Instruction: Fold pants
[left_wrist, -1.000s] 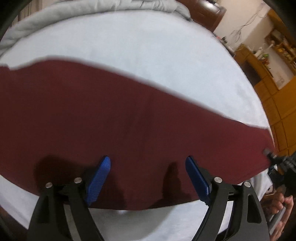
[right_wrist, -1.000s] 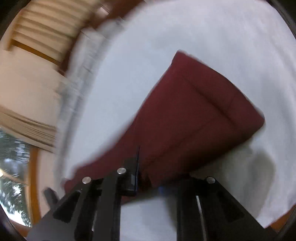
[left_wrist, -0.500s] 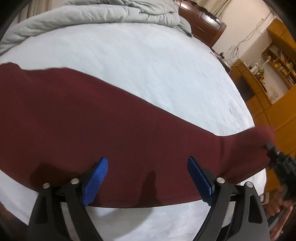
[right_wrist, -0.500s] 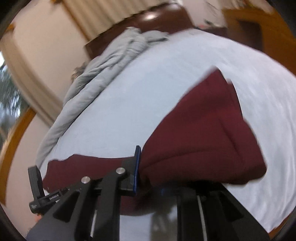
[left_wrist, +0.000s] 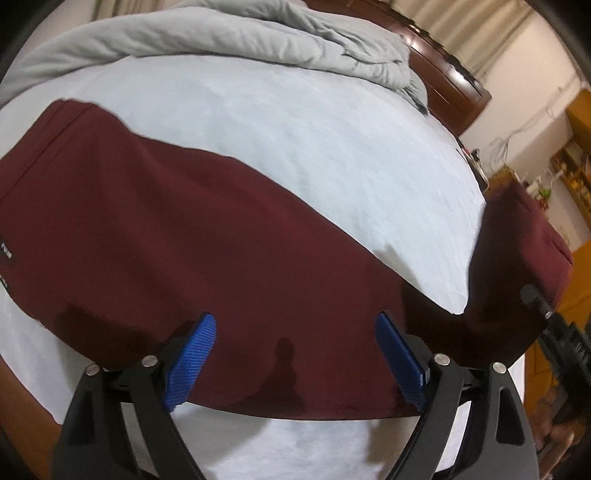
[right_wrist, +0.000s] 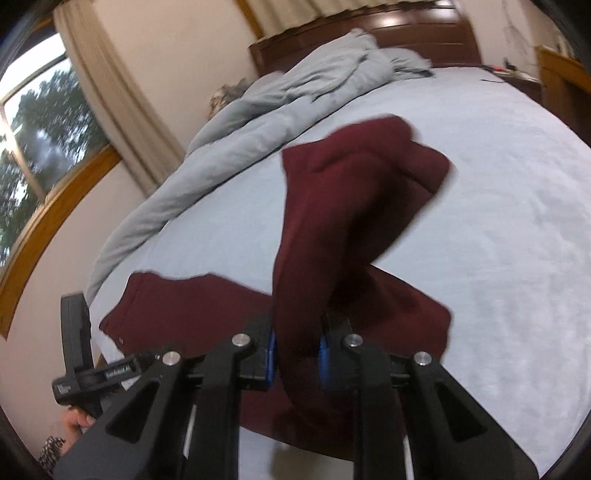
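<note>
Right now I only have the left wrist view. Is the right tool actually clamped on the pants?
Observer: Yes. In the right wrist view, the right tool is shut on a bunch of the pants, which is pinched between its blue pads.
Operator: Is that end off the bed?
Observer: Yes. The gripped end stands up above the bed sheet, over the part of the pants that lies flat.
Operator: What's beyond the duvet on that side?
Observer: A window with a wooden frame and a curtain sits past the grey duvet.
</note>
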